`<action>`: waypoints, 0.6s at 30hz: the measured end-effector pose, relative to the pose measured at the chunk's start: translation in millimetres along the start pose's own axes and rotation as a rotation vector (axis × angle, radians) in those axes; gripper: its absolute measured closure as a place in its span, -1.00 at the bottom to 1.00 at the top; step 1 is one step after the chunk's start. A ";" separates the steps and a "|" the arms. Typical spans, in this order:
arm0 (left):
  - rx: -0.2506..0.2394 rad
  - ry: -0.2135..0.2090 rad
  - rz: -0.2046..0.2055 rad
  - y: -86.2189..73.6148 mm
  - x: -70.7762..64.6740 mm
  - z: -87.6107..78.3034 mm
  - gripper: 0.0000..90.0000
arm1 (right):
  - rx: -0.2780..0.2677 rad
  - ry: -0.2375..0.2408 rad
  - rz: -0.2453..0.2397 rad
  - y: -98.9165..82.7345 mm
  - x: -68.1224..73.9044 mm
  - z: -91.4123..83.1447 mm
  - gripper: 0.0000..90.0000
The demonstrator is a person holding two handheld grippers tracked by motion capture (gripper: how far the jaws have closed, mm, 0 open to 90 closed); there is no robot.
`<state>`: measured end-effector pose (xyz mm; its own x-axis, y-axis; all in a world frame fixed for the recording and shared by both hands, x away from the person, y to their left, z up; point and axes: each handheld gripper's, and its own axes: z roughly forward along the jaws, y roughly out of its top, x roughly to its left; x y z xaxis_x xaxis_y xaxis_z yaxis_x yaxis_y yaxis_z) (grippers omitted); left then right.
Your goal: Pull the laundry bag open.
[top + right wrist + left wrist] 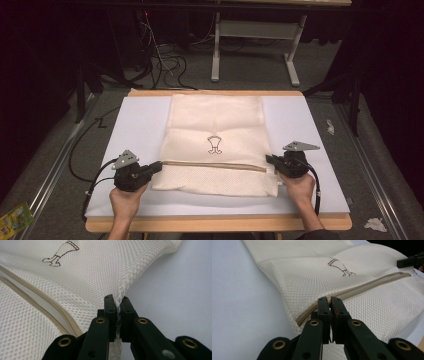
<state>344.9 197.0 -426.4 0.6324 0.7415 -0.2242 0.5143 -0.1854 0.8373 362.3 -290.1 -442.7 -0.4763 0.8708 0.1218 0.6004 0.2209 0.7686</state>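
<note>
A cream mesh laundry bag (215,145) lies flat on the white board (135,125), with a small dark printed figure (215,143) and a tan zipper (215,166) running across it. My left gripper (159,166) is shut on the bag's left edge at the zipper's end (329,300). My right gripper (268,159) is shut on the bag's right edge, pinching the mesh seam (118,301) beside the zipper (37,302). In the left gripper view the other gripper's jaw tip (410,261) shows at the bag's far side.
The board rests on a wooden table (215,224). Cables (82,145) trail off the table's left side. A table frame (255,45) and wires stand on the floor beyond. Scraps (375,224) lie on the floor at right.
</note>
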 end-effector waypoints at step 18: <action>0.001 0.004 -0.002 2.4 3.9 -3.8 0.94 | -0.003 -0.009 0.008 0.8 -3.8 -2.6 0.96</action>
<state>346.4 201.9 -423.4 0.6288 0.7446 -0.2240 0.5164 -0.1846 0.8362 363.0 -294.4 -440.9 -0.4656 0.8764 0.1228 0.6024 0.2122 0.7695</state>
